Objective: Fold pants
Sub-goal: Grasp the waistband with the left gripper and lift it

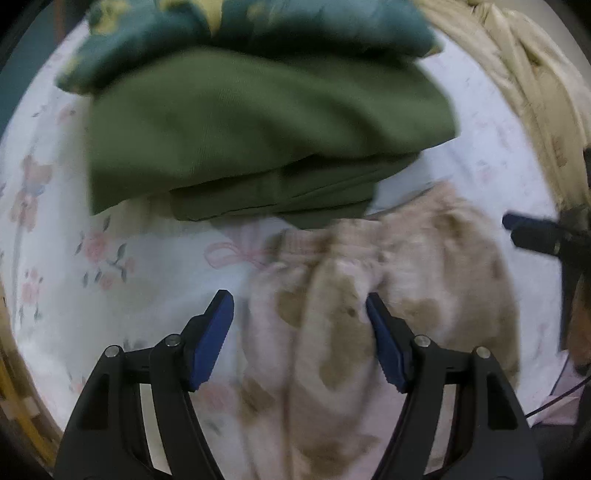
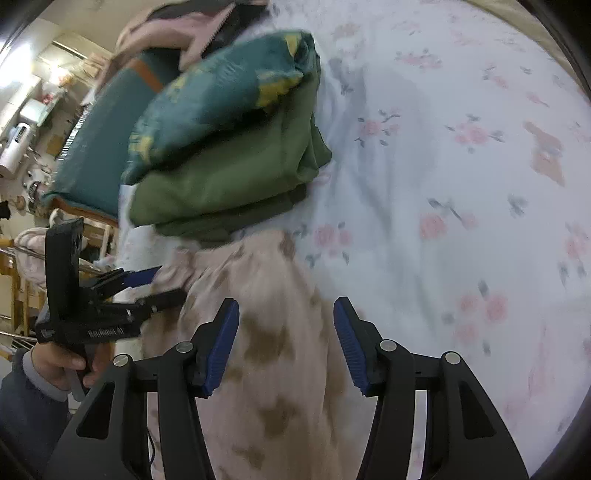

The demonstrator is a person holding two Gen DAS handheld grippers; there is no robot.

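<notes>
Pale pink pants with brown patches [image 1: 369, 295] lie crumpled on the floral bedsheet [image 1: 110, 295]. My left gripper [image 1: 300, 306] is open just above them, with the fabric between and under its blue pads. In the right wrist view the pants [image 2: 273, 350] run from the bottom up to the folded pile. My right gripper [image 2: 286, 314] is open over them and holds nothing. The left gripper [image 2: 147, 284] shows at the left of that view, held by a hand, with its tips at the pants' upper edge. The right gripper's tip [image 1: 524, 225] shows at the right edge of the left wrist view.
A folded olive green garment [image 1: 258, 136] lies beyond the pants, with a teal patterned garment [image 1: 240, 26] stacked on it; both show in the right wrist view [image 2: 229, 184]. A beige quilt [image 1: 528, 74] lies at the back right. The bed's edge and room clutter [image 2: 29, 129] are at the left.
</notes>
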